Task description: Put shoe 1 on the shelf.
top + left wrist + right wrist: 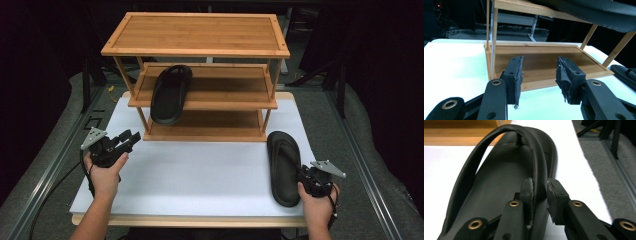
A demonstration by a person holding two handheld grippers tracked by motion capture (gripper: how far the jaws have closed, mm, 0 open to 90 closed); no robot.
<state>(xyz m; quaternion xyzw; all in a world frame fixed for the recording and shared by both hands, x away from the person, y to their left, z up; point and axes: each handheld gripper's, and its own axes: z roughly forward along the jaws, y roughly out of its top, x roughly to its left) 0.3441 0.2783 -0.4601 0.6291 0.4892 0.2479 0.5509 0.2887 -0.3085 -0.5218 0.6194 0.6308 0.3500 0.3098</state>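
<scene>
The white surface [200, 170] lay across the middle of the high view, with grey floor on both sides of it. At its far half stood a bamboo shoe rack [200, 35] of three shelves, its lowest shelf [544, 62] resting directly on the surface. On the middle shelf lay one black sandal [171, 93], its near end hanging out over the shelf's front edge.

A second black sandal [283, 167] lay flat on the surface at the right, in front of the rack's right corner and near the right edge, with its length running towards and away from the person.

The right claw [539, 192] was at the near right side of that sandal. In the right gripper view, the sandal's strap [537, 165] ran up between the two pads; the left pad lay against it, while a narrow gap showed between the strap and the right pad, so the grip was not yet clenched on it.

The left claw [539, 75] was released, its jaws standing wide apart with nothing between them. It was held near the left front corner of the rack, pointing at the bottom shelf.
</scene>
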